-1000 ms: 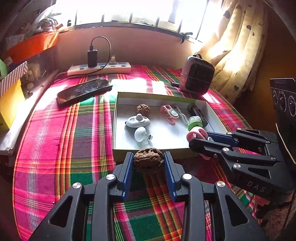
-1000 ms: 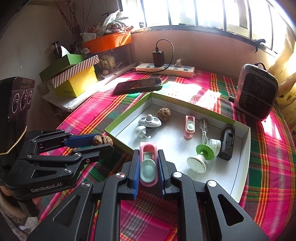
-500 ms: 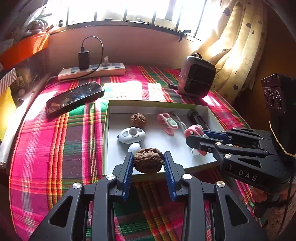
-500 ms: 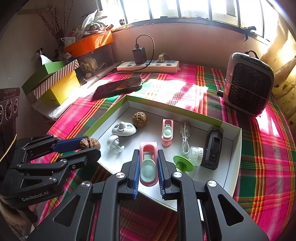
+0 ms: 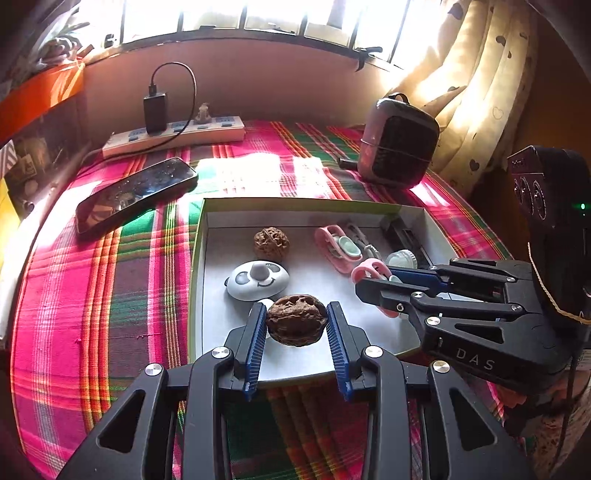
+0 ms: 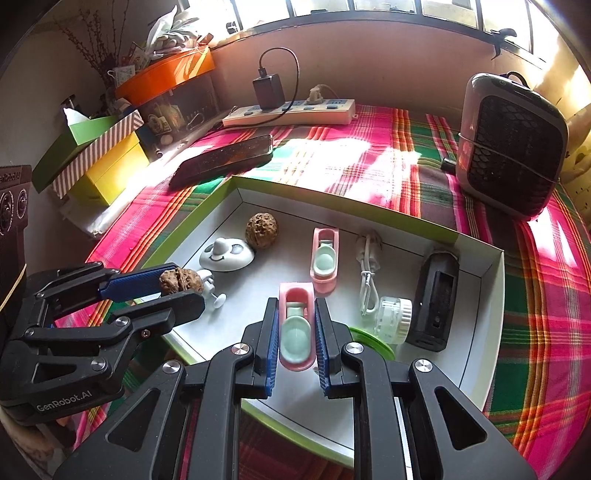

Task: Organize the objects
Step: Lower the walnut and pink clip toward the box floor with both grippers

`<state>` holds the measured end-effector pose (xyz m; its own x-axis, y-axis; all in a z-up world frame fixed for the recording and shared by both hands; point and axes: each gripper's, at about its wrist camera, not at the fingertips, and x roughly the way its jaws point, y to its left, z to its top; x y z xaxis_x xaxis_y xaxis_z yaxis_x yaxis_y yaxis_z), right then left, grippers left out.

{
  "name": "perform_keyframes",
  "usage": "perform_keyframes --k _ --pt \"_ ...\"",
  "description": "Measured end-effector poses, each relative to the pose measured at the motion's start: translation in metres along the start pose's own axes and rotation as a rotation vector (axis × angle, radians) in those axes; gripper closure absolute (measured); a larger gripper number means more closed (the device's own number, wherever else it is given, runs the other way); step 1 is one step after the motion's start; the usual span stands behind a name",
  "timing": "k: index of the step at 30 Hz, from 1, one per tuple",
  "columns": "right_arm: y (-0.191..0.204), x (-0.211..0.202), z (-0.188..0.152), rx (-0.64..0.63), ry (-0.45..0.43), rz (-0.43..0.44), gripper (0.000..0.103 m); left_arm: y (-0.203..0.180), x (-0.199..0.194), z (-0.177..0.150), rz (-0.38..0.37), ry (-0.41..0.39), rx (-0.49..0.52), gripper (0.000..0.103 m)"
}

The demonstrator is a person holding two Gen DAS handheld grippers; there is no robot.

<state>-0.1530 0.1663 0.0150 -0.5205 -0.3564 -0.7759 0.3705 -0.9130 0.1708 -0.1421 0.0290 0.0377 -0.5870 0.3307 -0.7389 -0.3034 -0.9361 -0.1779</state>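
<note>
Walnuts (image 6: 261, 229): 2. Pink clips (image 6: 324, 258): 2. White suction hooks (image 6: 226, 253): 2. Phone (image 6: 225, 159): 1. Power strip (image 6: 291, 110): 1. Heater (image 6: 511, 144): 1.

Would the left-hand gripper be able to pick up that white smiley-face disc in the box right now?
Probably not yet: the left gripper has its jaws shut on a brown wrinkled walnut. The white smiley-face disc lies uncovered just beyond it in the green-rimmed box, so the path looks free.

Window (image 5: 258, 14) glare blows out top; fisheye-warped edges, maybe dim.
</note>
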Motion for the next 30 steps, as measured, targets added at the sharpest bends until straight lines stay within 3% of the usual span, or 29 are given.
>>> perform_keyframes --k 13,30 --pt "-0.005 0.005 -0.002 -0.035 0.009 -0.082 0.085 -0.01 0.007 0.003 0.012 0.005 0.035 0.072" --pt "-0.017 0.003 -0.007 -0.037 0.01 -0.119 0.085 -0.029 0.024 0.005 0.007 0.034 0.075 0.072"
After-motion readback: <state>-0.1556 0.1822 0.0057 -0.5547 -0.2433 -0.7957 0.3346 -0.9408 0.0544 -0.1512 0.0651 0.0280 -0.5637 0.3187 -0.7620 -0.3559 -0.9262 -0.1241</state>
